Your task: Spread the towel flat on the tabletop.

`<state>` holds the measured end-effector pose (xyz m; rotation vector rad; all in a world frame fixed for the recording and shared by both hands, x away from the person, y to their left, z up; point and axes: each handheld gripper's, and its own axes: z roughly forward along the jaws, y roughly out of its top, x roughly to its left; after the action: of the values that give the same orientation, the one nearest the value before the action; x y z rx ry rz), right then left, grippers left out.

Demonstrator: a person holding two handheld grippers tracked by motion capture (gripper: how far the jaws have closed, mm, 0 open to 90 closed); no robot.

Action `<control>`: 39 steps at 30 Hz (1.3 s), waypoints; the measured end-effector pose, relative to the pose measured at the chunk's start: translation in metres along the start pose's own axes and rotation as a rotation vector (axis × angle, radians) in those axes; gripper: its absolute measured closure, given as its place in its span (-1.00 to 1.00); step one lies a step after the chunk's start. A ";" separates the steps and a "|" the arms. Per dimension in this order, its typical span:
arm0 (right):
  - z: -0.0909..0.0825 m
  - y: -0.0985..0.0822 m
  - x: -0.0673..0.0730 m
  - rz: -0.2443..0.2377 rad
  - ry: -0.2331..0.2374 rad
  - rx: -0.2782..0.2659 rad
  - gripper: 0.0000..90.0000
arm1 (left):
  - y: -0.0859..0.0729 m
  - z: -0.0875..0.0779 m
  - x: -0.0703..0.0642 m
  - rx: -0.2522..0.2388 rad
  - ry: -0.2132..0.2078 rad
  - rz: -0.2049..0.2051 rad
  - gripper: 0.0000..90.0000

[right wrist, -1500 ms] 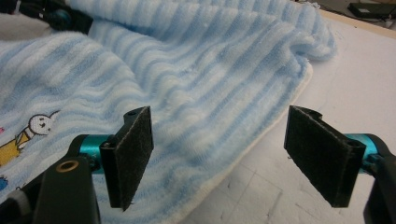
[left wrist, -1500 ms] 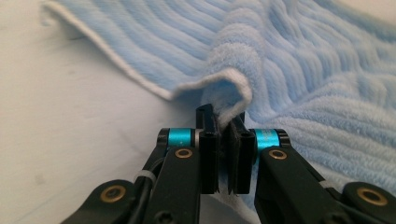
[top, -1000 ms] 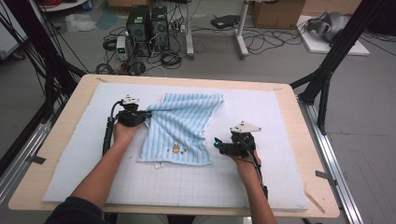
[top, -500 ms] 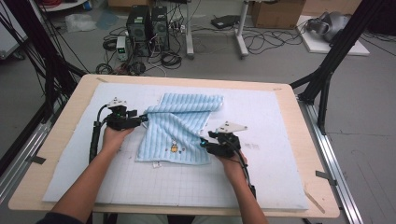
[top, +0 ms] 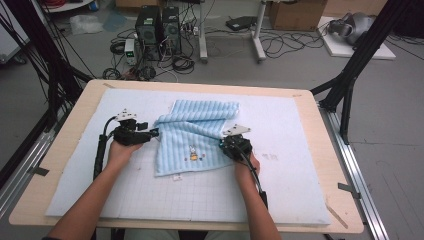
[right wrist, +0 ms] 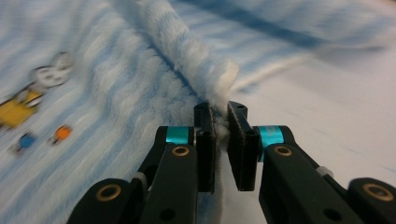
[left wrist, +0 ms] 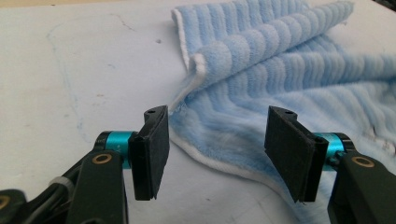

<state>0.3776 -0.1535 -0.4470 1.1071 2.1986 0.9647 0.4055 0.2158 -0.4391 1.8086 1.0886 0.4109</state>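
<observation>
Near the middle of the tabletop, somewhat toward its far edge, a light blue striped towel (top: 195,137) lies on the pale gridded mat (top: 150,195) that covers most of the board. The towel is partly folded: its far portion is doubled over into a thick ribbed roll running toward the far right, while the near portion lies flat and shows a small embroidered cartoon figure (top: 192,152) and a white label at the near hem. The right gripper (top: 231,146) sits at the towel's right edge; in the right gripper view (right wrist: 220,135) its jaws have just been closing and now pinch a raised fold of the white-trimmed edge between the pads, the cloth rising in a ridge directly beyond them. The left gripper (top: 150,134) sits at the towel's left edge with its jaws standing well apart; in the left gripper view (left wrist: 217,149) the hemmed edge of the towel lies on the mat between and beyond the two pads, neither of which presses on it. Both grippers are held by a person whose bare forearms come in from the near edge of the tabletop, with a black cable trailing along each. The wooden board (top: 80,107) shows as a bare border around the mat. Beyond the far edge, computer towers (top: 157,25) and loose cables stand on the grey floor.
</observation>
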 end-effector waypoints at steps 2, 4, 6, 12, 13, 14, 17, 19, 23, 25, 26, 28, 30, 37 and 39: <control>-0.001 -0.002 -0.006 0.014 -0.076 0.015 0.81 | 0.000 0.001 -0.004 0.009 -0.006 0.012 -0.10; -0.001 -0.003 -0.008 0.027 -0.076 0.027 0.68 | 0.001 0.001 -0.008 0.016 -0.015 0.030 -0.10; -0.005 -0.003 -0.007 0.033 -0.059 0.012 0.49 | 0.000 0.001 -0.012 0.020 -0.017 0.044 -0.10; -0.026 -0.008 -0.015 0.045 -0.018 -0.034 0.14 | -0.010 -0.007 -0.021 0.008 -0.043 0.035 -0.09; -0.029 -0.011 -0.015 0.040 -0.011 -0.039 0.10 | -0.013 -0.008 -0.022 0.011 -0.052 0.034 -0.10; -0.033 -0.013 -0.015 0.037 -0.004 -0.046 0.06 | -0.014 -0.010 -0.024 0.011 -0.062 0.031 -0.10; -0.044 -0.023 -0.014 0.030 0.013 -0.062 0.04 | -0.020 -0.017 -0.033 0.000 -0.087 0.043 -0.10; -0.049 -0.030 -0.010 0.028 0.051 -0.064 0.09 | -0.024 -0.021 -0.042 -0.004 -0.110 0.052 -0.10; -0.046 -0.038 0.002 0.009 0.095 -0.023 0.19 | -0.034 -0.022 -0.062 0.050 -0.155 0.074 -0.08; -0.041 -0.038 0.006 0.000 0.084 0.002 0.19 | -0.038 -0.020 -0.071 0.081 -0.168 0.080 -0.08; -0.041 -0.036 0.006 0.016 0.086 0.000 0.19 | -0.039 -0.018 -0.074 0.090 -0.169 0.082 -0.08; -0.038 -0.034 0.006 0.035 0.095 0.016 0.21 | -0.039 -0.016 -0.081 0.123 -0.148 0.121 -0.09; -0.037 -0.033 0.005 0.042 0.119 0.025 0.36 | -0.039 -0.012 -0.086 0.154 -0.144 0.126 -0.10; -0.041 -0.034 0.012 0.033 0.165 0.027 0.89 | -0.041 -0.016 -0.091 0.157 -0.117 0.199 0.81; -0.044 -0.036 0.012 0.039 0.187 0.031 0.90 | -0.043 -0.020 -0.090 0.159 -0.137 0.195 0.89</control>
<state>0.3239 -0.1745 -0.4485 1.1180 2.3550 1.0944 0.3219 0.1596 -0.4502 2.0615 0.8747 0.3165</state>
